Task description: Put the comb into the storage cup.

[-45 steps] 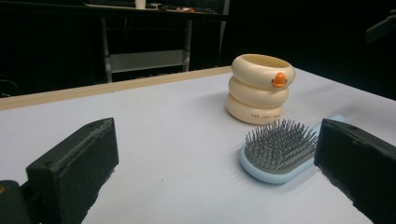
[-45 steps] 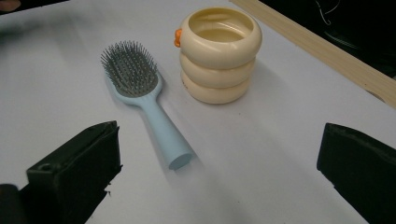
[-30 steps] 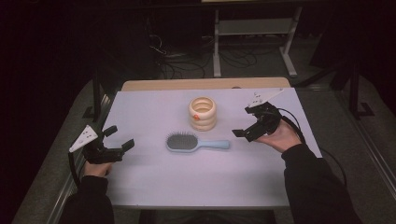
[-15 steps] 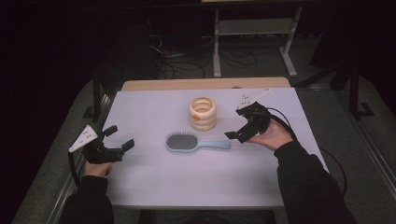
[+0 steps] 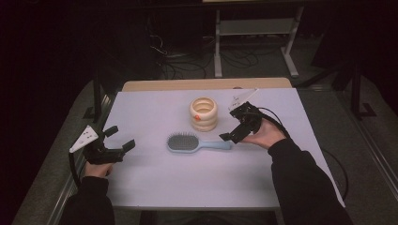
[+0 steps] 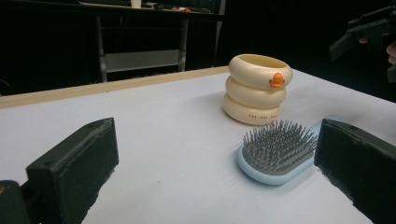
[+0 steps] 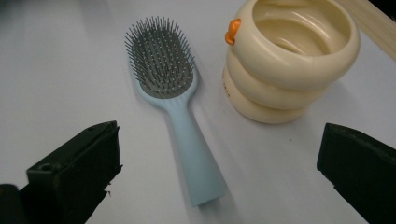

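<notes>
- Nothing is picked up yet: the hairbrush (image 5: 197, 143) lies flat on the table (image 5: 155, 187), bristles up, just in front of the ringed cream cup (image 5: 203, 113).
- Your right gripper (image 5: 237, 126) hovers at the handle end, jaws spread wide and empty; from above it probably isn't touching the handle.
- Your left gripper (image 5: 115, 145) waits well apart, near the table's left edge, also wide open, holding nothing.
- Grasping and lifting are left to do.

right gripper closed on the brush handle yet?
No: in the right gripper view the right gripper has its jaws wide apart, with the hairbrush lying free on the table between them.
</notes>
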`<state>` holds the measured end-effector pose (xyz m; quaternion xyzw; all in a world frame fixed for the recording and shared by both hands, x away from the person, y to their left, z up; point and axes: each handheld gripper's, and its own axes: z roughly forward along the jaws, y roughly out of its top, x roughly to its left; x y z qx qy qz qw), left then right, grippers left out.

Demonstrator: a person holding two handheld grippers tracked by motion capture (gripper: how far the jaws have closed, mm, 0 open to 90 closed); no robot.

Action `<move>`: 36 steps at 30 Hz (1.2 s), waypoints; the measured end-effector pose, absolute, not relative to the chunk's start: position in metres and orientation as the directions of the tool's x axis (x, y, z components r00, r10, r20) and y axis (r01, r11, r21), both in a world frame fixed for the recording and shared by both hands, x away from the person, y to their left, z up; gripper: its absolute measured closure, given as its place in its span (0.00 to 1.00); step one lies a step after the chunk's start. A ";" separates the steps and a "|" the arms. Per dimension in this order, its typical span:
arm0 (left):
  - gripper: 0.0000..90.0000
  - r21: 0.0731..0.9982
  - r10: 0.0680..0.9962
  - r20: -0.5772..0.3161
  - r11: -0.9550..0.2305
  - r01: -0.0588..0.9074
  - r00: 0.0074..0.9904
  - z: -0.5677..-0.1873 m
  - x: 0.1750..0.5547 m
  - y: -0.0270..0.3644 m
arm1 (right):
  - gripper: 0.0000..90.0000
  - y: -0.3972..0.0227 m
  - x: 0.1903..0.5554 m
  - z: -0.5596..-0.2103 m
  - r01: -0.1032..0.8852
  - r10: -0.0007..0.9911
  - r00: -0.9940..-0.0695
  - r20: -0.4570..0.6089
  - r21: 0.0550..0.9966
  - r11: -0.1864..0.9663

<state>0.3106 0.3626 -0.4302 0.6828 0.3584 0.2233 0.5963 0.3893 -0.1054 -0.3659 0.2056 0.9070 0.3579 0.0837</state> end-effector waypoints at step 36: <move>0.00 0.974 0.753 -0.126 -0.029 0.223 0.646 -0.430 0.311 0.363 | 0.00 -0.048 0.398 -0.397 0.223 0.259 -0.966 0.010 0.543 0.810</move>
